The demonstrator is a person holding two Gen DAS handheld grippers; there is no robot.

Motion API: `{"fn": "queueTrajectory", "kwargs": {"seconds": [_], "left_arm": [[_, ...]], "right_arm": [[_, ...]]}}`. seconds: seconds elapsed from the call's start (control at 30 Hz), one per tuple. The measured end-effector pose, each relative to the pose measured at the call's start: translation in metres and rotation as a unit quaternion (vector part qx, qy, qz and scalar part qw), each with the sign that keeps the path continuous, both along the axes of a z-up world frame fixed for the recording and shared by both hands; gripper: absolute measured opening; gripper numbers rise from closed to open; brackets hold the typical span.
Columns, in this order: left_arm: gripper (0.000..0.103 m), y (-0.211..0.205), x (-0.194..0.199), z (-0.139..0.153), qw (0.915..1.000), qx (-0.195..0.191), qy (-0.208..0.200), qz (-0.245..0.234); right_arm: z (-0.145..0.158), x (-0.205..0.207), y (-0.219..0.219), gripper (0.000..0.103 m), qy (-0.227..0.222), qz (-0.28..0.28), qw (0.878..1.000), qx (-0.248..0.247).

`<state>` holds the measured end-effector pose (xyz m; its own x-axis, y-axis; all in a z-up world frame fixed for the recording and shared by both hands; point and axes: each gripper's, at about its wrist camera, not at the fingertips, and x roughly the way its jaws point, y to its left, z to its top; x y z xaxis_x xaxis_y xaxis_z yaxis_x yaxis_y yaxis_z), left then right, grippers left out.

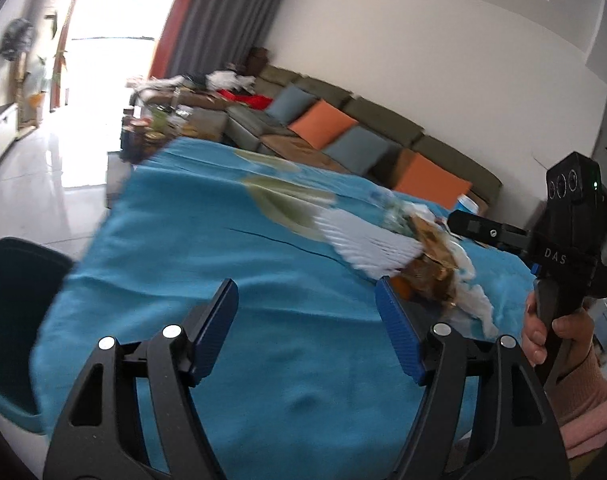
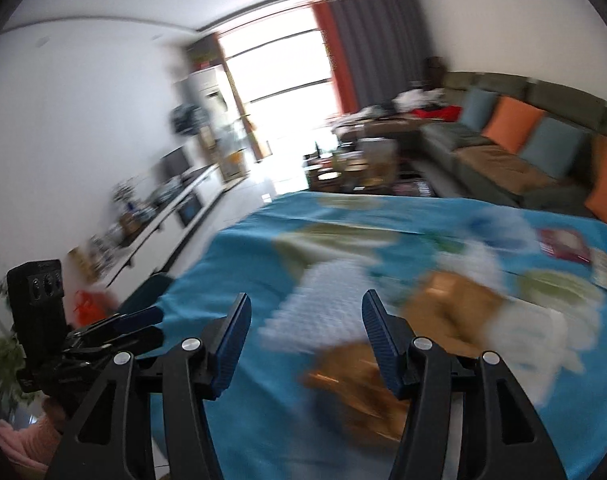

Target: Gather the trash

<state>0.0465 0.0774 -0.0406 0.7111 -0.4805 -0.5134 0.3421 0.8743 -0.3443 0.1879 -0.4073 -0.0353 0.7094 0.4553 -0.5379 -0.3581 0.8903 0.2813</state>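
A table under a blue cloth [image 1: 231, 248] carries a trash pile [image 1: 435, 264] at three o'clock.

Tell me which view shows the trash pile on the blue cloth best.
The left wrist view: the trash pile is fairly sharp there, brown wrappers and white tissue distinguishable. The right wrist view shows it closer but smeared by motion blur.

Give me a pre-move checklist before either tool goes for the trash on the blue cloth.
1. Left tool empty, its fingers apart: ok.
2. Right tool empty, its fingers apart: ok.
3. Trash pile of brown and white scraps located on the blue cloth: ok.
4. Single piece picked out to grab: cannot tell, the right wrist view is blurred.
5. Teal bin within view at the table's edge: ok.
6. Tools clear of each other: ok.
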Motion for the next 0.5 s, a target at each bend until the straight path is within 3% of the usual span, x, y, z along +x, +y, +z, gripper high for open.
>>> {"fn": "queueTrajectory", "kwargs": {"seconds": [0.27,0.5], "left_arm": [[0.070,-0.051,0.027,-0.014,0.9986,0.003,0.030,-0.044],[0.070,-0.068,0.051,-0.027,0.9957,-0.011,0.071,-0.059]], "right_arm": [[-0.024,-0.005,-0.087,0.055,0.016,-0.108,0.994,0.004],[-0.050,0.004,-0.127,0.055,0.049,-0.151,0.987,0.024]]}}
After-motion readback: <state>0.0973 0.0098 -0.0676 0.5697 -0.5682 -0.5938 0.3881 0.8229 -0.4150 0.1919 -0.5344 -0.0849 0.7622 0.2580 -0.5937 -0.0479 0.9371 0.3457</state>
